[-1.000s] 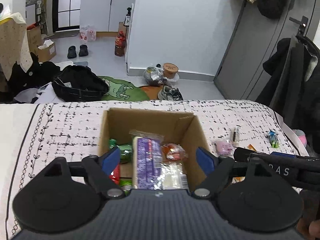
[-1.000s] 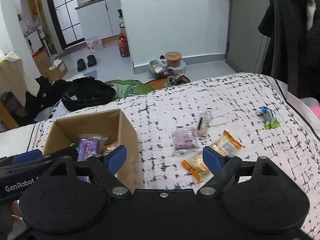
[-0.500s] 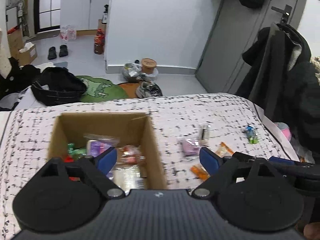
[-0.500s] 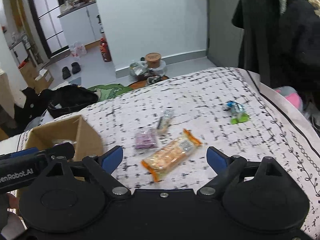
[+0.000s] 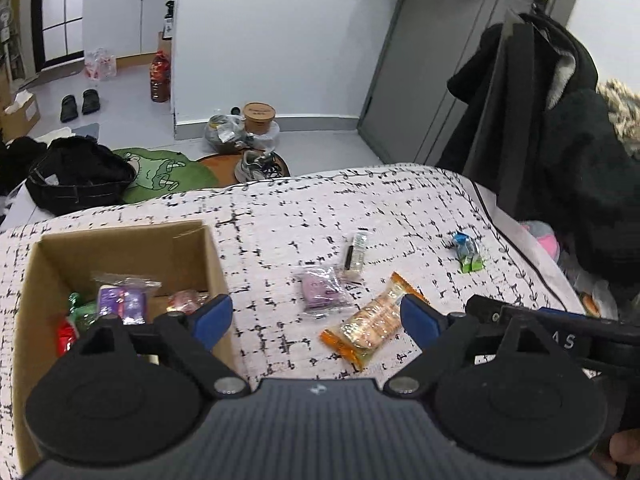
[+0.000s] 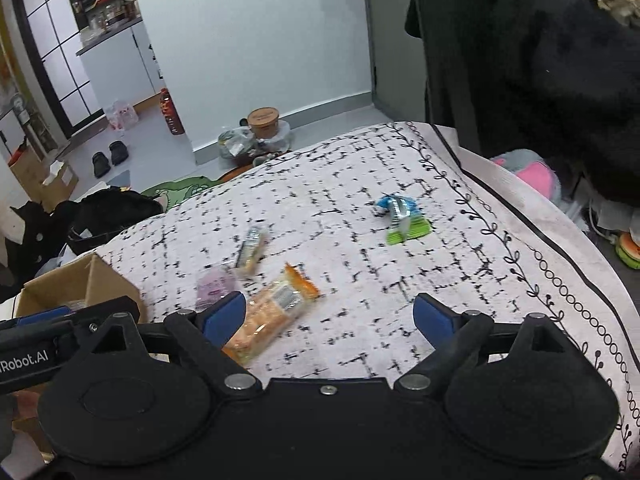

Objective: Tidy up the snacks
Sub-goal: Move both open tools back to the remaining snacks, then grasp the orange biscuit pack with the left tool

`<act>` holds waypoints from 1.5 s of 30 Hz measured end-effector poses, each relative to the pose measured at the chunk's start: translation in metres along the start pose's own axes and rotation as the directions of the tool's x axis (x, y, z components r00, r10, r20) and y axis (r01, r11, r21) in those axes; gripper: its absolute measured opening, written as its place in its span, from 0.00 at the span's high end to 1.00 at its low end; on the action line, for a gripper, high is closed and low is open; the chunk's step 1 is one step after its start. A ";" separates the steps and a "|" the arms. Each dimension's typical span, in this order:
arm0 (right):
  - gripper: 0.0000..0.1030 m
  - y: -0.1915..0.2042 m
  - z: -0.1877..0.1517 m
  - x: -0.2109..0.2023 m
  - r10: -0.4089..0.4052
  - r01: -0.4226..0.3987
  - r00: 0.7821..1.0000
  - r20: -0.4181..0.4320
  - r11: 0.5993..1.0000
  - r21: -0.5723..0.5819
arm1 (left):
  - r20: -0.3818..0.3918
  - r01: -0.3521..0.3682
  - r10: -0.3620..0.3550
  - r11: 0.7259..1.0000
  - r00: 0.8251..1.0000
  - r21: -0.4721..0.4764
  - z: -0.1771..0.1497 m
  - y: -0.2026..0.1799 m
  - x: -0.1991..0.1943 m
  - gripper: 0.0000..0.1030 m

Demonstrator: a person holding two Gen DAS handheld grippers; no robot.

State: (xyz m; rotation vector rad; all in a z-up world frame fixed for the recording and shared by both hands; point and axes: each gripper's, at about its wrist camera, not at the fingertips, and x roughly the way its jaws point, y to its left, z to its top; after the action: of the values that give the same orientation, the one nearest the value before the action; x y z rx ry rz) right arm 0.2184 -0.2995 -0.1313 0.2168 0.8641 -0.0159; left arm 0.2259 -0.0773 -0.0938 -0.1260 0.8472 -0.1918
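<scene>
Hovering over the patterned bed cover (image 5: 304, 216), both hand-held grippers are seen with jaws spread wide and nothing pinched.

Left hand-held gripper (image 5: 316, 312): the orange-ended cracker pack (image 5: 372, 322) lies flat on the bed between the two blue pads, nearer the right pad, no contact visible. Just beyond it, the purple packet (image 5: 322, 290) is seen, also inside the jaw gap line. The left pad sits over the near right corner of the cardboard box (image 5: 216, 264); whether it touches the box wall cannot be told. Inside the box, a purple-and-clear wrapper (image 5: 122, 296), a green item (image 5: 78, 308), a red item (image 5: 64, 334) and a pinkish wrapper (image 5: 184, 300) are seen. Further out, a slim clear stick pack (image 5: 356, 252) lies past the purple packet, and a blue-and-green wrapped snack (image 5: 466, 250) lies well apart toward the bed's right edge.

Right hand-held gripper (image 6: 330, 316): the same cracker pack (image 6: 272, 316) is partly behind the left pad, mostly outside the gap centre; bare bed cover lies between the pads. The purple packet (image 6: 214, 286) sits just left of that pad, blurred. The stick pack (image 6: 250, 250) is beyond, blurred. The blue-and-green snack (image 6: 402, 218) lies farther ahead, roughly in line with the gap. The box corner (image 6: 80, 280) is seen at far left, behind the other gripper's body.

Beyond the bed: floor with a green rug (image 5: 164, 170), a shoe (image 5: 256, 164), dark coats (image 5: 560, 140) hung at right.
</scene>
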 end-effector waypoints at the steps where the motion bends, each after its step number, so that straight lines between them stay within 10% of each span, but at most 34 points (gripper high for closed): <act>1: 0.11 -0.004 0.001 0.001 0.006 -0.006 1.000 -0.003 1.000 0.006 | -0.008 -0.005 0.005 1.000 1.000 0.011 0.000 -0.004 0.003 0.12; 36: 0.01 -0.094 0.012 0.068 0.032 -0.032 0.999 0.000 0.998 0.061 | -0.122 -0.009 0.026 0.991 0.992 0.133 -0.014 -0.071 0.112 0.12; 45: 0.11 -0.094 0.011 0.085 0.067 -0.068 0.997 0.025 0.997 0.027 | -0.199 -0.041 0.077 0.983 0.977 0.178 -0.020 -0.079 0.128 0.66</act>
State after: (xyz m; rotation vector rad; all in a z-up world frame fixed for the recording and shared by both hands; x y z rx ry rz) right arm 0.2724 -0.3874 -0.2059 0.2712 0.8330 0.0326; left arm 0.2840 -0.1825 -0.1860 0.0838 1.0347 -0.2244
